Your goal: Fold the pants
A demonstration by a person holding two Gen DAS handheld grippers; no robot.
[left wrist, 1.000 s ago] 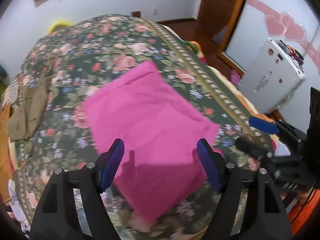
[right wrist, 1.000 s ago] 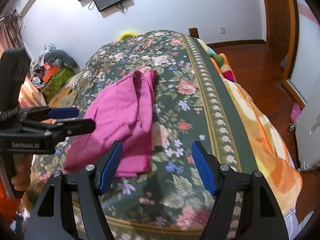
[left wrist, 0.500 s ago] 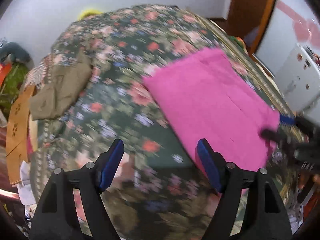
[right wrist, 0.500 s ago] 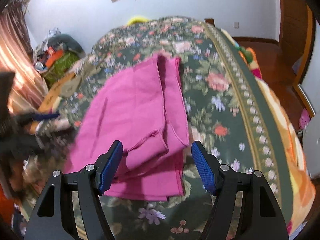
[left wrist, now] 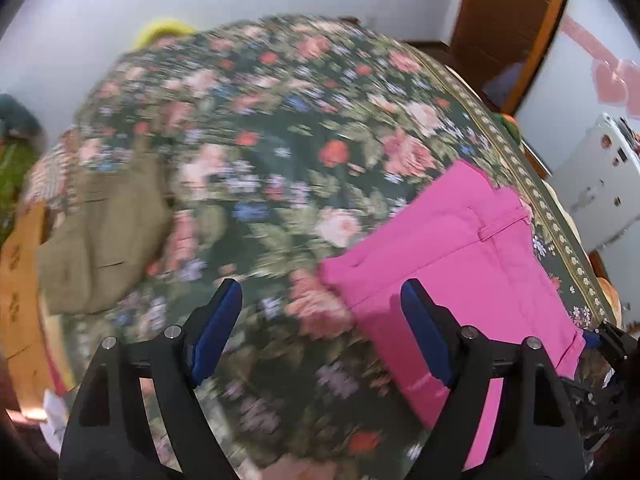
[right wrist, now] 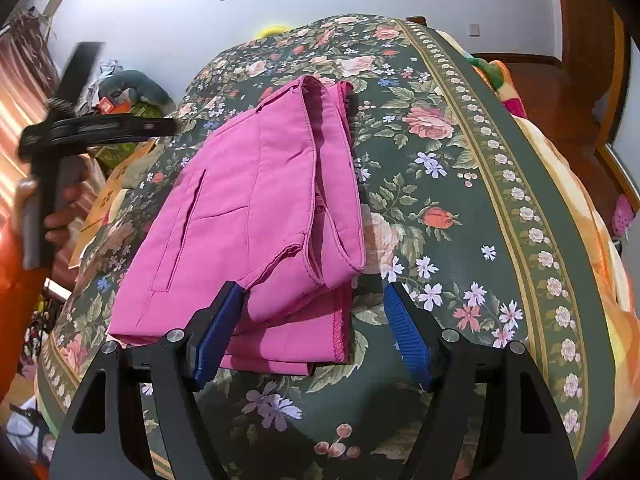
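Observation:
Folded pink pants (right wrist: 248,200) lie on a bed with a dark floral bedspread (right wrist: 460,184). My right gripper (right wrist: 313,294) hangs open just above their near hem; the left pad (right wrist: 216,336) is at the fabric's edge and neither pad presses on it. In the left wrist view the pants (left wrist: 460,248) lie to the right, partly under the right finger. My left gripper (left wrist: 320,292) is over bare bedspread (left wrist: 280,152), its jaws opening with nothing between them. Seen from the right wrist, the left gripper (right wrist: 164,127) is blurred at the upper left, held by a hand (right wrist: 60,216).
An olive-brown garment (left wrist: 100,240) lies on the bed's left side, beside an orange-brown board (left wrist: 16,280). A white case (left wrist: 600,192) and a wooden door (left wrist: 504,20) stand to the right. The bed's right edge drops off over an orange blanket (right wrist: 576,184). Clutter (right wrist: 128,92) sits by the far wall.
My left gripper has swung left off the pants, which slid to the right of its view. My right gripper has sunk closer to the pants' near hem.

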